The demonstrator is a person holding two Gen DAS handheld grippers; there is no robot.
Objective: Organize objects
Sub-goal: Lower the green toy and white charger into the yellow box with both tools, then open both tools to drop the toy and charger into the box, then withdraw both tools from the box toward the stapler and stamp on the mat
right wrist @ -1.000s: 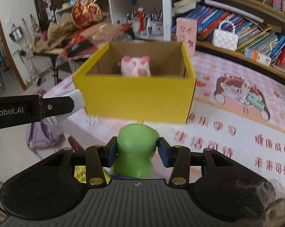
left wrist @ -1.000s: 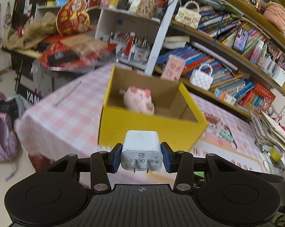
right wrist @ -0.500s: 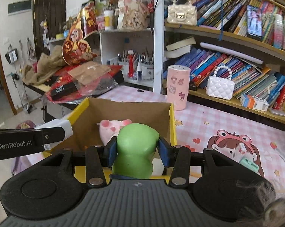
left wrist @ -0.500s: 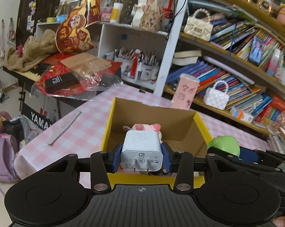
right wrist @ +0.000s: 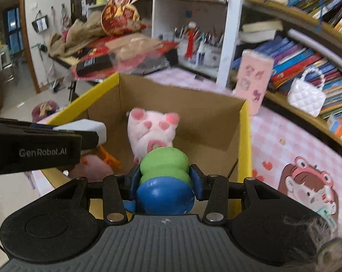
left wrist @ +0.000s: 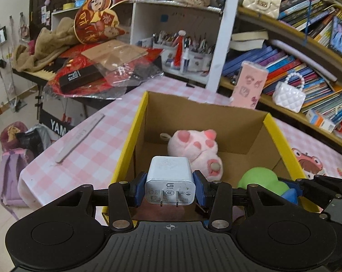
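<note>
My left gripper [left wrist: 170, 187] is shut on a white plug charger [left wrist: 170, 179] and holds it over the near edge of the yellow cardboard box [left wrist: 137, 124]. My right gripper [right wrist: 163, 180] is shut on a green and blue toy [right wrist: 164, 181] above the same box [right wrist: 244, 136]. A pink plush pig [left wrist: 195, 149] lies inside the box; it also shows in the right wrist view [right wrist: 151, 129]. The toy [left wrist: 261, 181] shows at the right in the left wrist view. The charger [right wrist: 87, 128] shows at the left in the right wrist view.
The box stands on a pink checked tablecloth [left wrist: 98, 136]. A grey flat strip [left wrist: 80, 136] lies left of the box. A pink tin [left wrist: 250, 86] and a white quilted bag [left wrist: 288, 95] stand behind, below crowded bookshelves. An orange and pink item [right wrist: 96, 163] lies in the box.
Both grippers have moved forward and up over the box, so I look down into it. Each still holds its object.
</note>
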